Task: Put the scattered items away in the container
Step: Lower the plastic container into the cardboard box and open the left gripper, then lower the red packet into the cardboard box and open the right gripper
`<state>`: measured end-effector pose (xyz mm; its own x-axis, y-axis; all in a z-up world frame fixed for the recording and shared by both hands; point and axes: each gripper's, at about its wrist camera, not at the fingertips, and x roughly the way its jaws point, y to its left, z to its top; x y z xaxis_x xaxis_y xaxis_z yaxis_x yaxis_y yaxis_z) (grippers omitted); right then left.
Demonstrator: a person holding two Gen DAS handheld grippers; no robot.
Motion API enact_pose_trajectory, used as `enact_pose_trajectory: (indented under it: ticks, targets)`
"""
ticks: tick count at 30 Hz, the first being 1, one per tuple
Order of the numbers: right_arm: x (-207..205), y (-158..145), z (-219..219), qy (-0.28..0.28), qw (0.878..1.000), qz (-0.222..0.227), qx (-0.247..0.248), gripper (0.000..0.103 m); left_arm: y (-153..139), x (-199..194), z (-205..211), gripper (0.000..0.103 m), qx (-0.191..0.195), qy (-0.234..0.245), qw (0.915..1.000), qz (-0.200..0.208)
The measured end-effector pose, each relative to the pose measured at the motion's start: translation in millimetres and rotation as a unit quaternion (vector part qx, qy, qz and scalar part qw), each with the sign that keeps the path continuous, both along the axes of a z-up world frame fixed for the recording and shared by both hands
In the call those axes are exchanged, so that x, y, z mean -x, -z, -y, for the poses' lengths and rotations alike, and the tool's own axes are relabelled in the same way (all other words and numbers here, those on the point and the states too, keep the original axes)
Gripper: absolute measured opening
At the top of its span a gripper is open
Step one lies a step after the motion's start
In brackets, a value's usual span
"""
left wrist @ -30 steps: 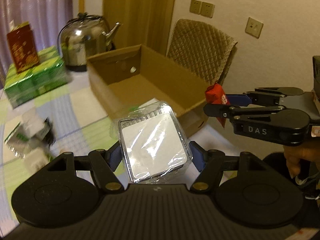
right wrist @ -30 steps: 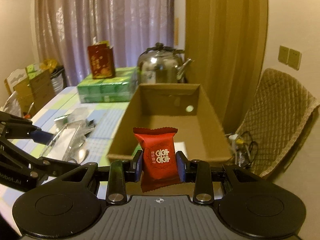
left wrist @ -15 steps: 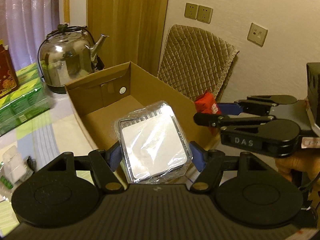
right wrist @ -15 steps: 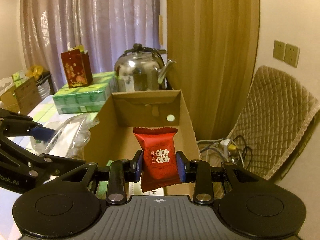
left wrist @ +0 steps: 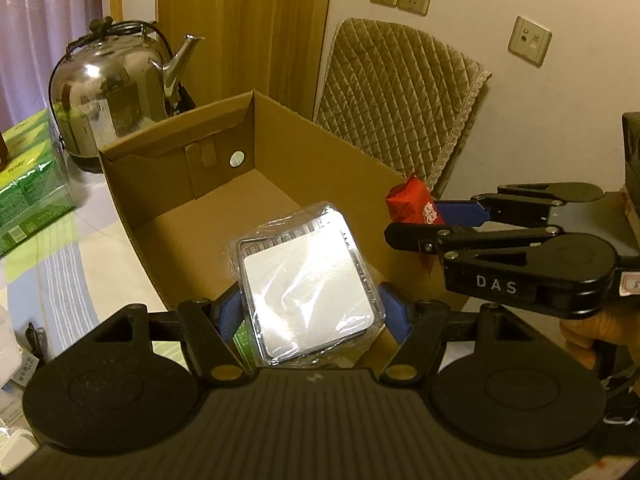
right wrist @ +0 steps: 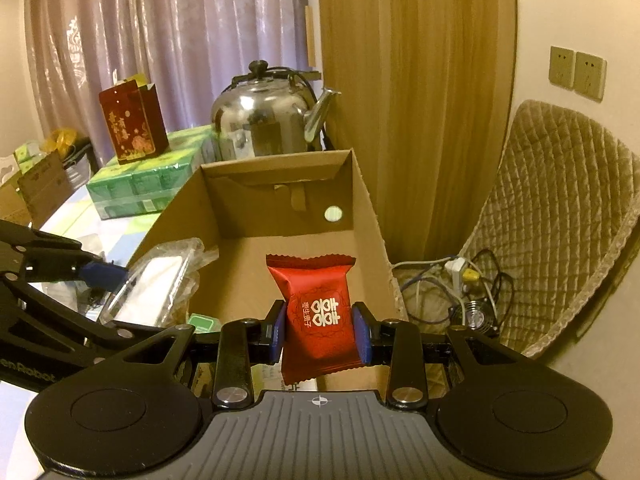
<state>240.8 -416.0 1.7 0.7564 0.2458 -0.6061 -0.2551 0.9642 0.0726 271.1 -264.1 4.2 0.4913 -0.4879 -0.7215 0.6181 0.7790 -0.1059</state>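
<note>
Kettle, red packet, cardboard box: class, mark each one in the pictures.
Kettle (right wrist: 264, 120): right wrist view, on its shiny body.
Red packet (right wrist: 316, 312): right wrist view, on its printed front.
Cardboard box (left wrist: 160, 184): left wrist view, on its far inner wall.

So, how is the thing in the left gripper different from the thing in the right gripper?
The left gripper holds a clear-wrapped white packet; the right gripper holds a red sachet. The packet is flat, square and wider; the sachet is narrower, with crimped ends. The packet shows a plain face; the sachet has white print. Both are pinched between blue fingers and held at the cardboard box.
</note>
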Motion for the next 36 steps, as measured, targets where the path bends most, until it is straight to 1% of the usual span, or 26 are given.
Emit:
enact_pose_trajectory:
  ticks: [7,10,18,28,32,33,34,35,36]
  targets:
    - [-5,6,1,0.005,1.000,-0.004,-0.002,0.032,10,-5,4,0.066,-0.004,0.003,1.0000,-0.007]
    - [-5,6,1,0.005,1.000,-0.004,-0.002,0.032,11,-6,2,0.068,-0.003,-0.005,1.0000,-0.007]
    - [-3,4,-2,0.001,1.000,-0.004,-0.003,0.032,0,-2,-13,0.068,0.003,-0.021,0.9997,0.009]
    - [-1,6,-14,-0.011,1.000,-0.012,-0.004,0.032,-10,10,-31,0.072,0.009,-0.034,0.9992,0.019]
    - [-2,6,-15,-0.008,1.000,-0.011,-0.021,0.033,-11,12,-36,0.072,0.008,-0.036,0.9991,0.019]
    - [-2,5,-15,-0.007,1.000,-0.009,-0.022,0.035,-11,13,-37,0.072,0.008,-0.037,0.9991,0.019]
    - [-2,4,-15,-0.007,1.000,-0.007,-0.024,0.047,-11,13,-37,0.072,0.007,-0.037,0.9991,0.020]
    - [-1,3,-14,-0.007,1.000,-0.004,-0.029,0.061,-11,14,-38,0.072,0.007,-0.038,0.9991,0.020]
    - [0,1,-13,-0.006,0.999,-0.001,-0.034,0.064,-11,15,-39,0.072,0.007,-0.038,0.9990,0.021]
